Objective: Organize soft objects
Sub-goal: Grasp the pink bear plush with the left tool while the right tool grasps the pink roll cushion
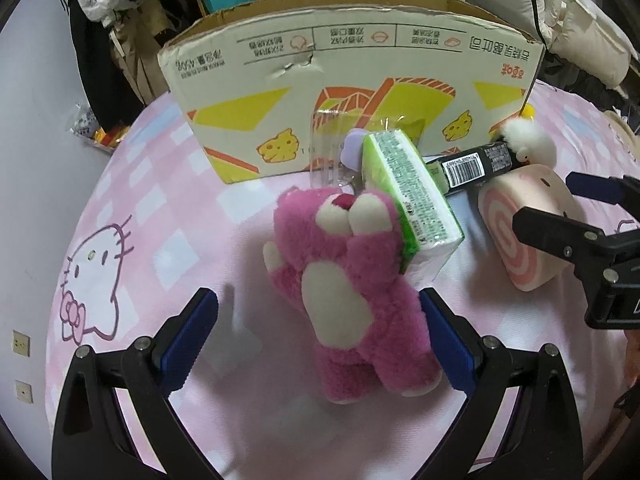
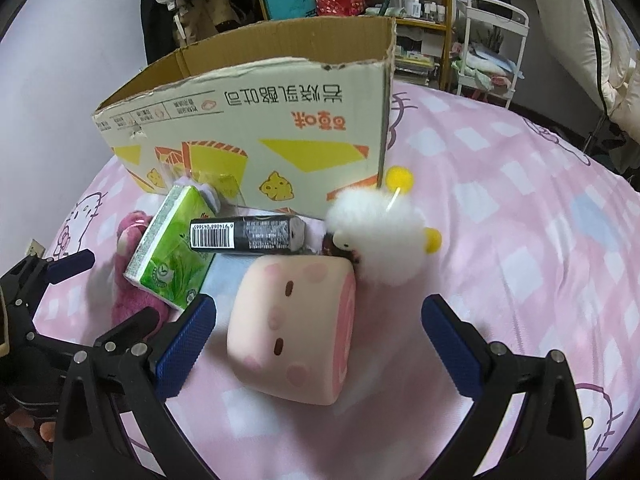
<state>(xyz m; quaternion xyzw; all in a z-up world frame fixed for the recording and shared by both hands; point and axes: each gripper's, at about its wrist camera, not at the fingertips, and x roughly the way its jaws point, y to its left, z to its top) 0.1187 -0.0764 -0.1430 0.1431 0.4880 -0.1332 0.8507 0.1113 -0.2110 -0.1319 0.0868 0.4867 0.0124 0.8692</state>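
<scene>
Ahead, both tools wide: left tool around pink bear, tissue pack against it, cardboard box behind.

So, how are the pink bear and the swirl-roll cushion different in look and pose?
The pink bear is shaggy and deep pink with cream paws; the swirl-roll cushion is smooth and pale pink with a spiral end. The bear leans against the green tissue pack; the cushion lies on its side. Both rest on the pink bedspread, outside the cardboard box.
</scene>
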